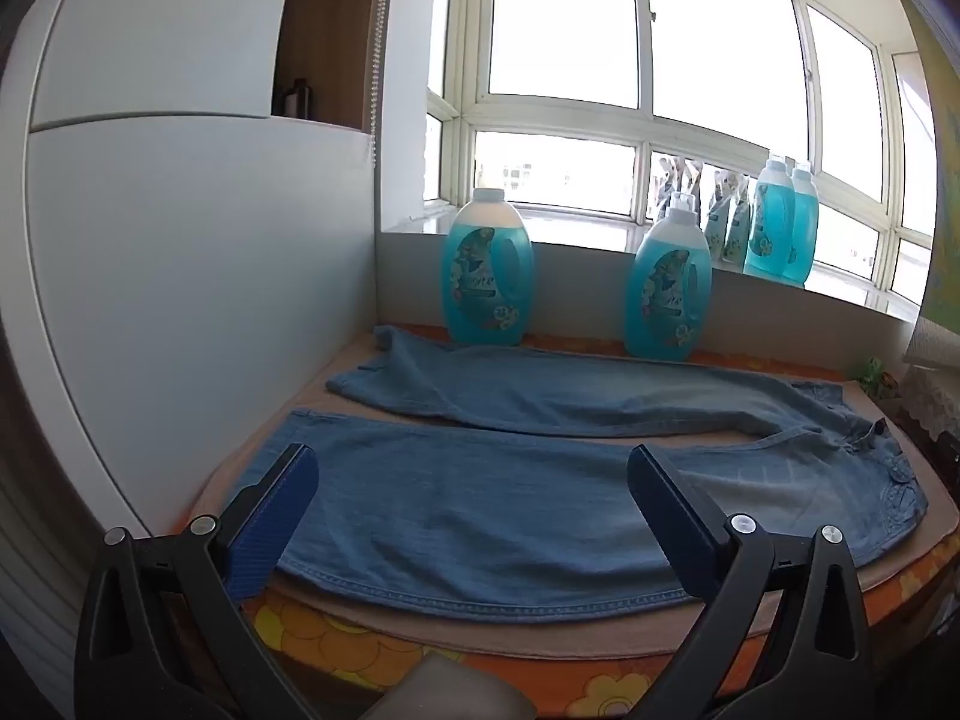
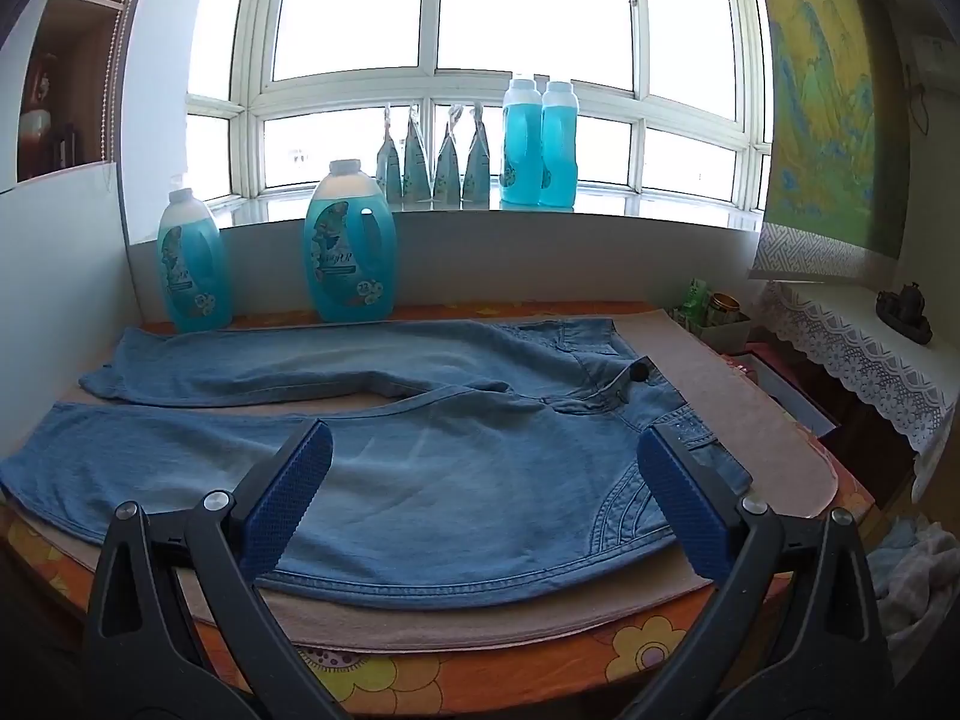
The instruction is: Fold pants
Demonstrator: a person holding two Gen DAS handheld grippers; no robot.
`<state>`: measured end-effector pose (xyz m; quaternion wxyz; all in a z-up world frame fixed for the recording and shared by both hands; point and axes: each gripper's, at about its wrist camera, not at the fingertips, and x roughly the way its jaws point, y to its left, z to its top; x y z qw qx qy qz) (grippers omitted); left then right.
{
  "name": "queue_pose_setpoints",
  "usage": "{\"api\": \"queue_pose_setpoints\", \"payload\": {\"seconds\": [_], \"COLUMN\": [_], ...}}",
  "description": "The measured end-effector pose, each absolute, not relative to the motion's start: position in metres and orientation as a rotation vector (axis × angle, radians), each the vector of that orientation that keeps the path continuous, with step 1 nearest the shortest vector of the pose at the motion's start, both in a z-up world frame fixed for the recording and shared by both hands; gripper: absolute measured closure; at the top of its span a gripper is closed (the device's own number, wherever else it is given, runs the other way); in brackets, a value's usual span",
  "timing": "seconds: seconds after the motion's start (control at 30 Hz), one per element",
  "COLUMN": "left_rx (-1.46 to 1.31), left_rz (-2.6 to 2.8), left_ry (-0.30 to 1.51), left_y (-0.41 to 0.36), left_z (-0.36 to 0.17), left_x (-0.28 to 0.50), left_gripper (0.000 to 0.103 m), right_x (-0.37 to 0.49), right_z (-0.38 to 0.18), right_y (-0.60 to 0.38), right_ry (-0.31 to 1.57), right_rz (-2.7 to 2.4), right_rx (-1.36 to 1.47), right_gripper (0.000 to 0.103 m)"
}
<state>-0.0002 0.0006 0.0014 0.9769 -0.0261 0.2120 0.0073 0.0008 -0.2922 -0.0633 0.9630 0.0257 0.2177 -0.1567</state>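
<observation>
The blue pants (image 2: 372, 420) lie flat on a tan mat (image 2: 744, 384) on the table, legs apart and pointing left. In the left view, the waist end runs off toward the right and looks squashed. The left gripper (image 1: 474, 510) and the right gripper (image 2: 486, 486) hang over the near leg, both wide open, holding nothing. Blue bottles (image 2: 349, 252) stand behind the pants by the window.

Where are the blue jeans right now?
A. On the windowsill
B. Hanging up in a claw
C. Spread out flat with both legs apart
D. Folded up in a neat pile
C, because the jeans lie flat on the mat, with the two legs stretched out side by side and a gap between them.
</observation>
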Motion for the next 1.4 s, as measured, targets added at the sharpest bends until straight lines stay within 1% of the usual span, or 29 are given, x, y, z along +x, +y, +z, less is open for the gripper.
{"api": "queue_pose_setpoints", "payload": {"seconds": [1.4], "left_rx": [-0.044], "left_rz": [0.004], "left_ry": [0.432], "left_y": [-0.004], "left_z": [0.001], "left_x": [0.0], "left_gripper": [0.001], "right_x": [0.0], "right_z": [-0.059], "right_y": [-0.283], "right_ry": [0.428], "right_rz": [-0.314], "right_rx": [0.047], "right_gripper": [0.0]}}
